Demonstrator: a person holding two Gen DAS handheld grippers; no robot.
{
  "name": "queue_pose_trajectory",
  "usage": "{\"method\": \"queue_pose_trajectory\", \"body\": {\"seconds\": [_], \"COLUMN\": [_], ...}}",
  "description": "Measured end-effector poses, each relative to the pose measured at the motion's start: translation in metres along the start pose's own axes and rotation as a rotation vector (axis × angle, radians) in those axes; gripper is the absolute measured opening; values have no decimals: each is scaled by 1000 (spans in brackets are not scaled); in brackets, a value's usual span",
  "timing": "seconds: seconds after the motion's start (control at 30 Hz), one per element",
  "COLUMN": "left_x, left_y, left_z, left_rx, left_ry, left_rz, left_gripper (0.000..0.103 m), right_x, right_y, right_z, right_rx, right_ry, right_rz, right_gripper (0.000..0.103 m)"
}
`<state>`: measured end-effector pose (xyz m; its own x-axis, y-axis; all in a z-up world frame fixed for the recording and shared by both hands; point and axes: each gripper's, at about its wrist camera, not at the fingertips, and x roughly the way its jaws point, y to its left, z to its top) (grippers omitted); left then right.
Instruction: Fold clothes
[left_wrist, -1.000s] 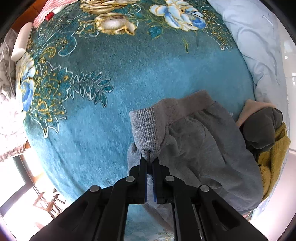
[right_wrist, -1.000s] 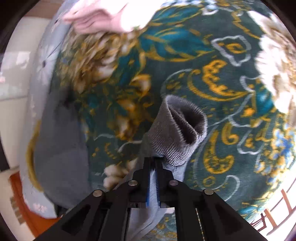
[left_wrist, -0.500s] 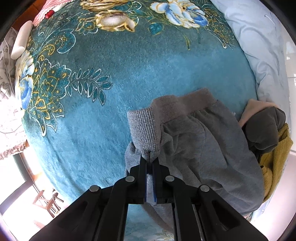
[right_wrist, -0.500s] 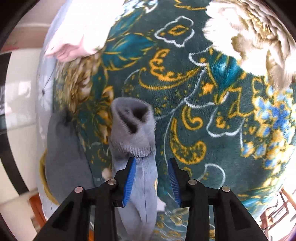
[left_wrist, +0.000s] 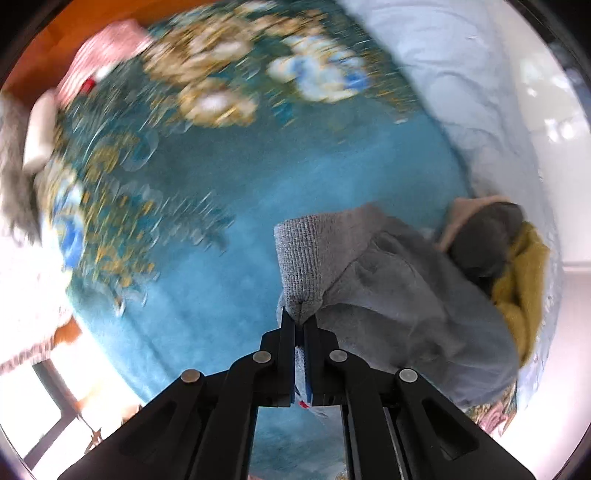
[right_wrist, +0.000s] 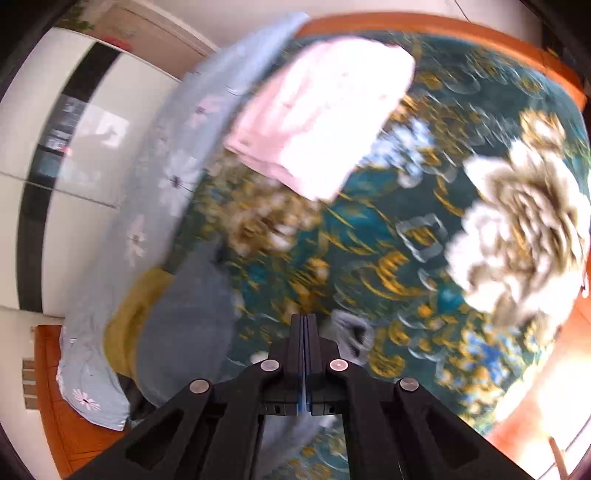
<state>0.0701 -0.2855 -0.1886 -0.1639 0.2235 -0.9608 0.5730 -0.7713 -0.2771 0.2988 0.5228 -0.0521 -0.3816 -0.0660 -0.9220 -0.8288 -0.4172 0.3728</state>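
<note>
Grey sweatpants (left_wrist: 399, 295) lie bunched on the teal flowered blanket (left_wrist: 229, 229). My left gripper (left_wrist: 300, 322) is shut on their ribbed grey cuff (left_wrist: 301, 258), held just above the blanket. In the right wrist view my right gripper (right_wrist: 303, 318) is shut with its jaws pressed together and nothing between them. The other grey cuff (right_wrist: 351, 334) lies on the blanket just right of its fingers, and the rest of the grey pants (right_wrist: 184, 325) spread to the left. Both views are blurred by motion.
A pile of dark grey and mustard clothes (left_wrist: 517, 266) sits at the right bed edge on a light blue quilt (left_wrist: 461, 74). A folded pink garment (right_wrist: 317, 110) lies at the far side of the blanket. A wooden bed frame (right_wrist: 480, 33) borders it.
My right gripper let go of the grey cuff, drew back and up, and closed empty. My left gripper keeps its hold on the other cuff and has swung, blurring the view.
</note>
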Motion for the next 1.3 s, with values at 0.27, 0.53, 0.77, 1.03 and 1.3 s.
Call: {"method": "queue_pose_trajectory", "body": {"seconds": [0.27,0.53,0.77,1.03,1.3], "left_x": [27,10,-27,-13,5], "left_y": [10,-11,-36,2,-7], "left_z": [-16,-9,-1,-20,-28], "left_rx": [-53,-25,-3,-25,-11], "left_ry": [64,13,-43,-1,45], "left_rz": [47,53,-71,-37,-10], "left_gripper": [3,3,3,3,3], "right_x": [83,114,39,-3,102], "right_y": [-54,-33,23,1,0], "right_z": [-43,-38,-6,1,-24], "right_rx": [175,183,33,4,92], "right_ry": [172,189,60,17,158], "right_rz": [-42,-103,49,64,35], "right_gripper": [43,5,0,1,50]}}
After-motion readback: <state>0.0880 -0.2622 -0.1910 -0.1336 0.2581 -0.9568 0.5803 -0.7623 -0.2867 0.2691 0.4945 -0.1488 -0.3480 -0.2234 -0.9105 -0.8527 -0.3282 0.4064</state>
